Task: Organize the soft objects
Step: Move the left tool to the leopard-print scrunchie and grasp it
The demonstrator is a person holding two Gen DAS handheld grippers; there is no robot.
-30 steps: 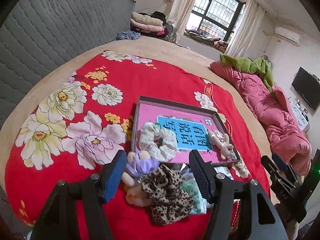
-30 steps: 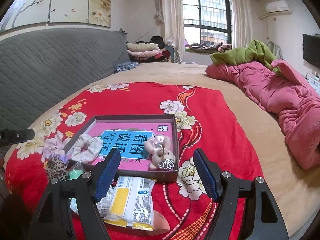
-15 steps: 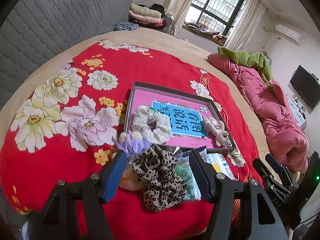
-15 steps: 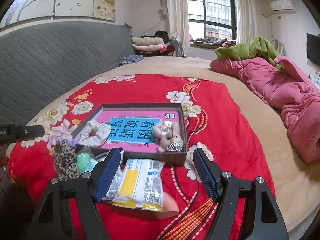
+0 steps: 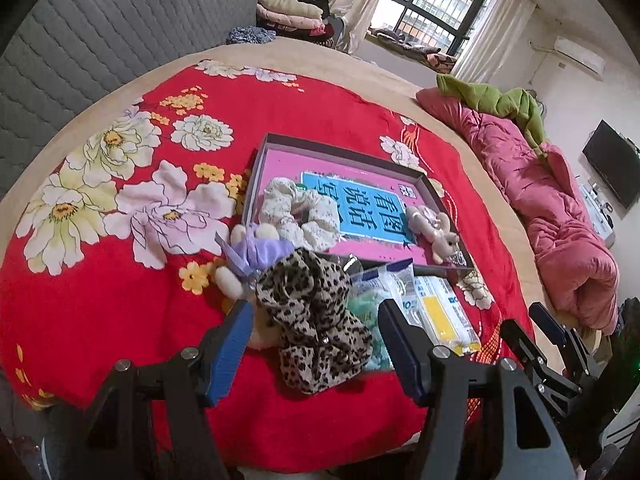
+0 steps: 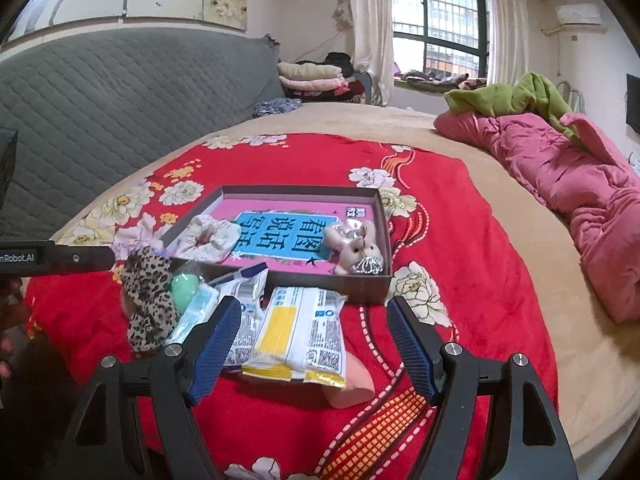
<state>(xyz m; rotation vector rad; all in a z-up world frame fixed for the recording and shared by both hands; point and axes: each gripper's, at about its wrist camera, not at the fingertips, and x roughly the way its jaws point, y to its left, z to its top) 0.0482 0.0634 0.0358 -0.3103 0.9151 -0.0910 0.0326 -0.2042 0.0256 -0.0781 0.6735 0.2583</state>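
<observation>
A shallow box [image 5: 338,154] [image 6: 378,208] with a pink and blue bottom lies on the red flowered blanket. It holds a cream scrunchie [image 5: 298,212] [image 6: 208,236] and a small pink plush bunny [image 5: 434,230] [image 6: 354,246]. In front of it lie a leopard-print scrunchie [image 5: 312,316] [image 6: 150,296], a plush doll in purple [image 5: 250,254], a green soft item [image 6: 184,284] and white-and-yellow packets [image 5: 440,312] [image 6: 300,332]. My left gripper [image 5: 314,322] is open just above the leopard scrunchie. My right gripper [image 6: 314,320] is open over the packets.
A pink quilt [image 6: 576,184] with a green garment [image 6: 512,98] lies at the right of the bed. The grey padded headboard [image 6: 100,108] runs along the left. Folded clothes [image 6: 312,76] are stacked by the window. A peach item [image 6: 352,384] lies under the packets.
Both grippers have pulled back and risen a little, so the objects sit farther up between the fingers. Both stay open. Nothing on the bed has moved.
</observation>
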